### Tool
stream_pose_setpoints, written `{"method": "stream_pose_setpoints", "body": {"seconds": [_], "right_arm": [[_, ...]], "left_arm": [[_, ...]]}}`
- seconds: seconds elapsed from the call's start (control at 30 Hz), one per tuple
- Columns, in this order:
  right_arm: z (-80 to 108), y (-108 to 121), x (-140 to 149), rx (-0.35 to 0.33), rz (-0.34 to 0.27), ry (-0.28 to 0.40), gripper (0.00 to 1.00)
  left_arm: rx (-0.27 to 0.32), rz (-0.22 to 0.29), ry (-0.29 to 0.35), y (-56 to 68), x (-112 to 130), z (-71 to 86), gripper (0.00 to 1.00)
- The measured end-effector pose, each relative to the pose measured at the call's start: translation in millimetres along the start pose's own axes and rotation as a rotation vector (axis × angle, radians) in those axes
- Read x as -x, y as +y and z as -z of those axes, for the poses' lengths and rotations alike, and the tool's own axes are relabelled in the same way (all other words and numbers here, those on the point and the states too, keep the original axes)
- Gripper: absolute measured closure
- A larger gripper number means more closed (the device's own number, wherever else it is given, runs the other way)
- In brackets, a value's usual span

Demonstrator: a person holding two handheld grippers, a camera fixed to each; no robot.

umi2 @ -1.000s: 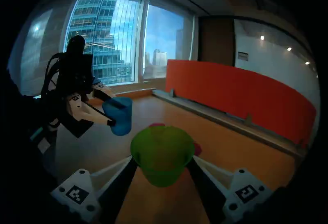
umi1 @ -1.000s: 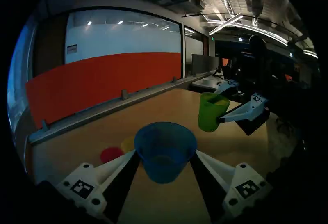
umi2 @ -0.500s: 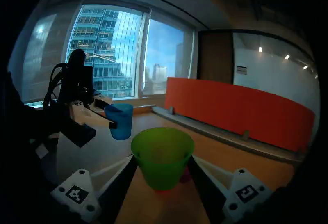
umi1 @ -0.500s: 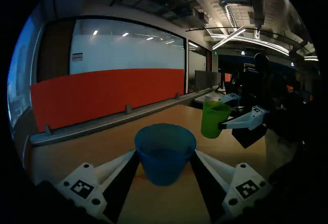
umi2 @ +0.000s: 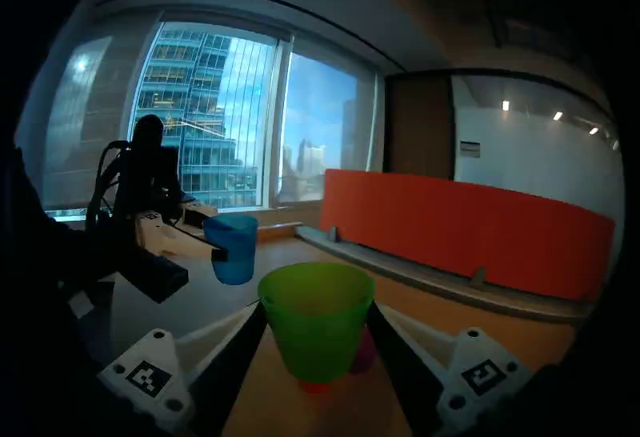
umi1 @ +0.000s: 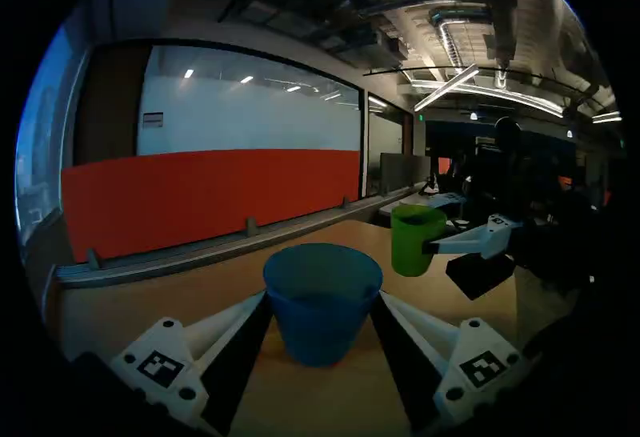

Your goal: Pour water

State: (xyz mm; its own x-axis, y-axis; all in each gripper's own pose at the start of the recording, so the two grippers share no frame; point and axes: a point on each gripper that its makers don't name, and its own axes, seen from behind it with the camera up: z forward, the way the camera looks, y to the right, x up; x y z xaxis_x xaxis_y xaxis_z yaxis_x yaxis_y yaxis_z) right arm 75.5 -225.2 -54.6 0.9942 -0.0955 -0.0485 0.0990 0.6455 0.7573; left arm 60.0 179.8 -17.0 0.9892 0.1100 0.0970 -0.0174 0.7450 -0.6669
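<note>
In the left gripper view my left gripper is shut on a blue cup, held upright above the wooden table. Farther right, the green cup hangs upright in the other gripper. In the right gripper view my right gripper is shut on that green cup, upright, with the blue cup held at the left by the far gripper. A pink cup and a red one peek out behind the green cup. Neither cup's contents can be made out.
An orange panel with a grey rail runs along the table's far edge. Tall windows stand behind the left gripper. A person's dark outline holds the grippers. More desks lie beyond the table end.
Both cups have risen and levelled, so less of the tabletop shows under them. The red and yellow cups on the table have dropped out of the left gripper view.
</note>
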Motion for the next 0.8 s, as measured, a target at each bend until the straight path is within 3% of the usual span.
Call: {"method": "stream_pose_setpoints", "body": {"seconds": [0.8], "right_arm": [[-1.4,-1.6,-2.5,-0.013,0.016,0.002,0.11]], "left_arm": [[-0.011,-0.008,0.063,-1.0,-16.5,1.5,0.17]]}}
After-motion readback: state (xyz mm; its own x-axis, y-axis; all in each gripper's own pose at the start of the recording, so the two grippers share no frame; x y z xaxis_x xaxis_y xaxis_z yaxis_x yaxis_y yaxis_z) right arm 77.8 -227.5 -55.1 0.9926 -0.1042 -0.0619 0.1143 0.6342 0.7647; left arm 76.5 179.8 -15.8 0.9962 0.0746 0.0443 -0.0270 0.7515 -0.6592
